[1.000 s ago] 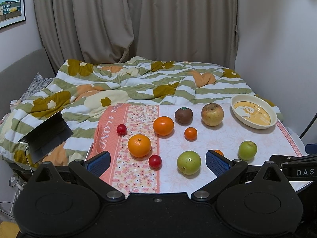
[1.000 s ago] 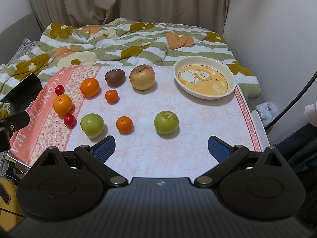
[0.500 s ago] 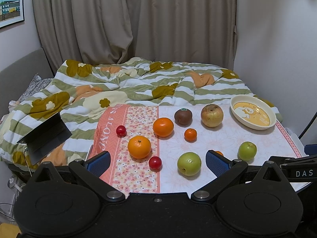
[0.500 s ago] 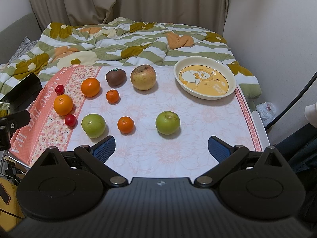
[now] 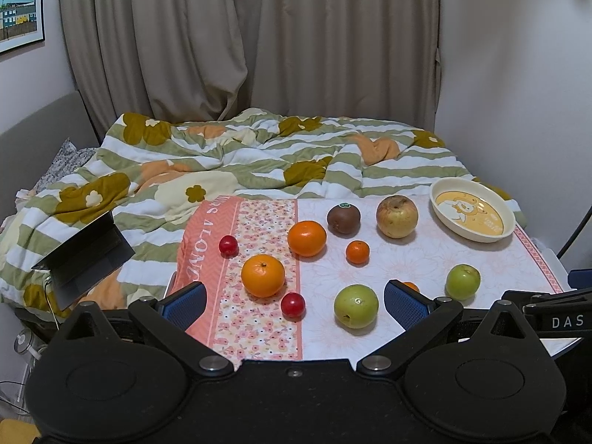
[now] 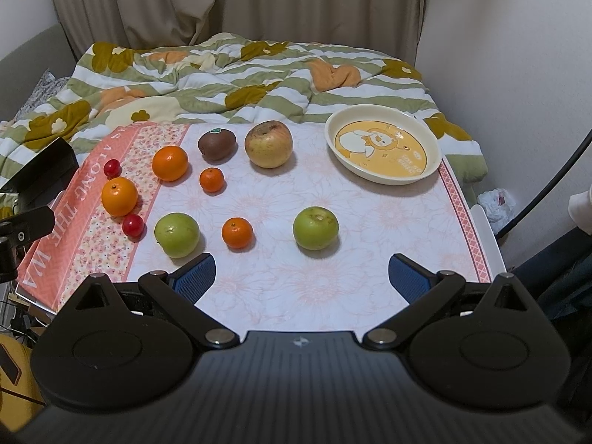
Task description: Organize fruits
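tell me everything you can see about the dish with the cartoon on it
The dish is a shallow oval bowl with a cream rim and wall, seemingly glossy plastic or ceramic. Its yellow-orange floor bears a white cartoon animal and small pale lettering too fine to read. It sits upright and empty at the far right corner of the tablecloth, near the striped quilt. No fruit touches it; the yellowish apple lies apart to its left.

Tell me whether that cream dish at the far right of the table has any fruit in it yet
Empty. The cream dish shows its whole printed yellow base, and every fruit still sits out on the tablecloth.
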`<action>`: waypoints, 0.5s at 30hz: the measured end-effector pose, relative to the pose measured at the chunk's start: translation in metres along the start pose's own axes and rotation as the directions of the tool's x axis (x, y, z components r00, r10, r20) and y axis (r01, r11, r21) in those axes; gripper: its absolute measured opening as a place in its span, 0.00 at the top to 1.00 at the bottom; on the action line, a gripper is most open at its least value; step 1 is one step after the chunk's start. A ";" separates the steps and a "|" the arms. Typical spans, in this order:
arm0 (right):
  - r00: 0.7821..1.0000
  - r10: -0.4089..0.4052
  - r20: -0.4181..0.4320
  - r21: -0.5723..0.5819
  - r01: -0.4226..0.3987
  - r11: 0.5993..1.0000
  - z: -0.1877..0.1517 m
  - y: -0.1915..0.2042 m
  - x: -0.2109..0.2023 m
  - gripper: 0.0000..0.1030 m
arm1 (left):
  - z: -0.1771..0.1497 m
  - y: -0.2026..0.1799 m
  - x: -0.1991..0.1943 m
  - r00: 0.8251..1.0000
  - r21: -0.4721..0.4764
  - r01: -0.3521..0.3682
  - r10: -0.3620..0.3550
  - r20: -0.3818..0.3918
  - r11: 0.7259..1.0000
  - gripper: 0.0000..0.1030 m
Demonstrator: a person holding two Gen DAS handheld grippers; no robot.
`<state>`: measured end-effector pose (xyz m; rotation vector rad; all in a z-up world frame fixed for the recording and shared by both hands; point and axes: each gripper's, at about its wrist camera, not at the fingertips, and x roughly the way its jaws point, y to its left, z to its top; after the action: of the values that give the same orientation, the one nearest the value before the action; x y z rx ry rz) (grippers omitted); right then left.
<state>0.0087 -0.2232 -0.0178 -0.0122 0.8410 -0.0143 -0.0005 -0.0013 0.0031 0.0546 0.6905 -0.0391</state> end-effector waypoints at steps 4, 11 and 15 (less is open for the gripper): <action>1.000 -0.002 0.001 -0.001 0.002 1.000 0.001 0.003 -0.002 0.00 | 0.000 0.000 0.000 1.000 0.000 0.000 0.000 0.000 1.000 0.00; 1.000 -0.007 0.000 0.001 0.007 1.000 0.000 0.003 -0.002 0.00 | 0.000 0.000 0.001 1.000 0.016 0.006 -0.006 -0.002 1.000 0.00; 1.000 -0.011 -0.004 0.005 0.011 1.000 0.001 0.005 -0.005 0.00 | 0.002 0.002 0.000 1.000 0.035 0.014 -0.013 -0.006 0.999 0.00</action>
<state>0.0059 -0.2183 -0.0138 -0.0120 0.8445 -0.0266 0.0013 0.0001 0.0046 0.0833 0.6964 -0.0639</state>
